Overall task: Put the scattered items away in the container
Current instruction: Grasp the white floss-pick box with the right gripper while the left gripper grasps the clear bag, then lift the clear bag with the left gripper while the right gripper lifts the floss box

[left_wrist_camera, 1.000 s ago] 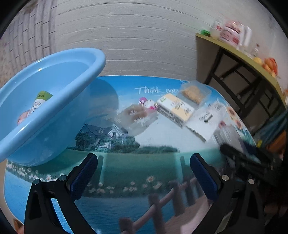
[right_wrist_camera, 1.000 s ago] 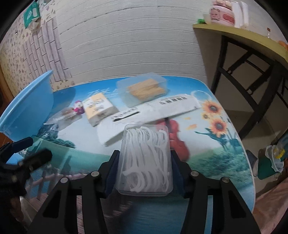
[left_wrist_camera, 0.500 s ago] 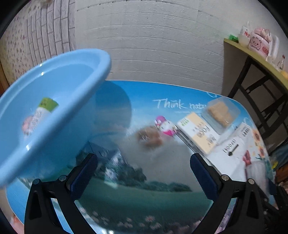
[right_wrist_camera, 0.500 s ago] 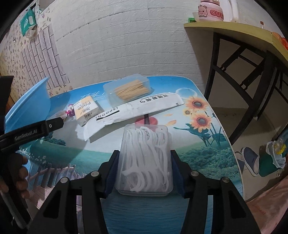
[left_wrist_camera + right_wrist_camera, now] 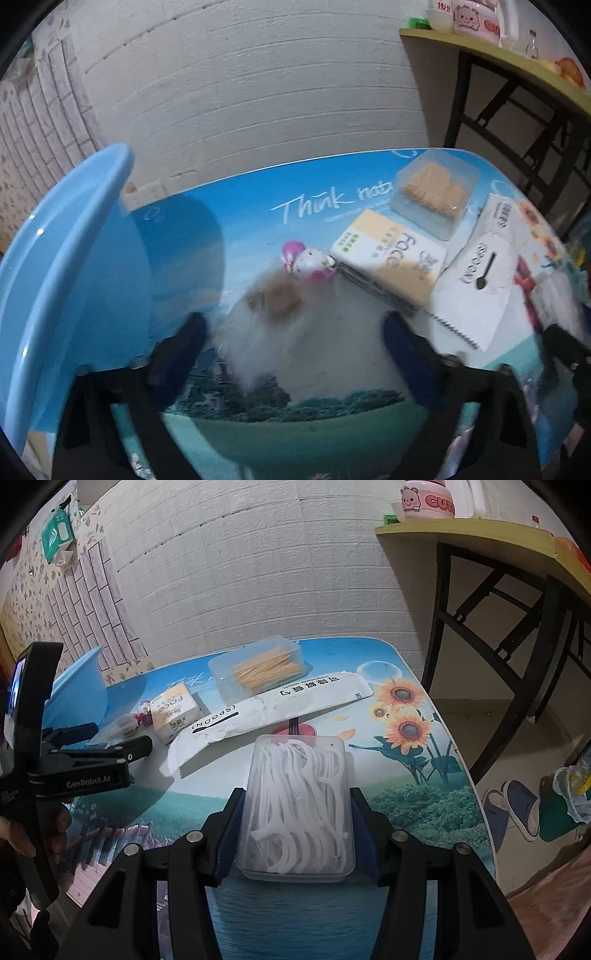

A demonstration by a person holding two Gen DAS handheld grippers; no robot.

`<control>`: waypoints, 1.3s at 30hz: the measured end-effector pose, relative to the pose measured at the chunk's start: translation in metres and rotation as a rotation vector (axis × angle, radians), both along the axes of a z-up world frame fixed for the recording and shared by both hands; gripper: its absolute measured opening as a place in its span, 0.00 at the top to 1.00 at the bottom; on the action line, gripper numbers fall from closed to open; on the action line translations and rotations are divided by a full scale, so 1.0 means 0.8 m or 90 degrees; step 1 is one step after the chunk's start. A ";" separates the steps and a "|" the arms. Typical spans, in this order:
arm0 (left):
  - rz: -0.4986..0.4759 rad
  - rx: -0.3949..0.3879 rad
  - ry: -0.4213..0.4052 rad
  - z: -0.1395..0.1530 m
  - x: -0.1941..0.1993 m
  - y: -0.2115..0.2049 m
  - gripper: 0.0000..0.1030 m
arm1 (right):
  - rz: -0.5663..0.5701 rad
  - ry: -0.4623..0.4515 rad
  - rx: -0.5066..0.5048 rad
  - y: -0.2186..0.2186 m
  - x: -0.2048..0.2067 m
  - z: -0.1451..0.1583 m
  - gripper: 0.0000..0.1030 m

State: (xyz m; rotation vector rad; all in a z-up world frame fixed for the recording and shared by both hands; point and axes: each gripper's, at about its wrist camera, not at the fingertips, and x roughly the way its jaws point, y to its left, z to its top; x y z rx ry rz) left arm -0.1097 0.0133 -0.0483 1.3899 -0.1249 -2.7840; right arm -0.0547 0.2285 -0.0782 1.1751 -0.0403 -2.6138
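My right gripper (image 5: 297, 812) is shut on a clear box of white floss picks (image 5: 297, 805) and holds it above the picture-printed table. My left gripper (image 5: 291, 350) is open, its jaws on either side of a blurred clear packet with something brown inside (image 5: 275, 306); it also shows in the right wrist view (image 5: 122, 744). The blue basin (image 5: 66, 266) stands at the left. A small pink toy (image 5: 304, 258), a tissue pack (image 5: 388, 262), a white spoon packet (image 5: 476, 277) and a clear toothpick box (image 5: 432, 192) lie further back.
The white brick wall runs behind the table (image 5: 406, 760). A yellow shelf on black legs (image 5: 480, 535) stands at the right with pink tubs on it. Slippers (image 5: 517, 808) lie on the floor past the table's right edge.
My left gripper has moved forward and down toward the clear packet, which now lies between its jaws. The right gripper has risen slightly with the floss box in its grip.
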 end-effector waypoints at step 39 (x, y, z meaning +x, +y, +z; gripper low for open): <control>-0.069 0.038 0.034 0.026 0.110 -0.003 0.42 | -0.003 -0.015 0.058 -0.008 0.028 0.001 0.46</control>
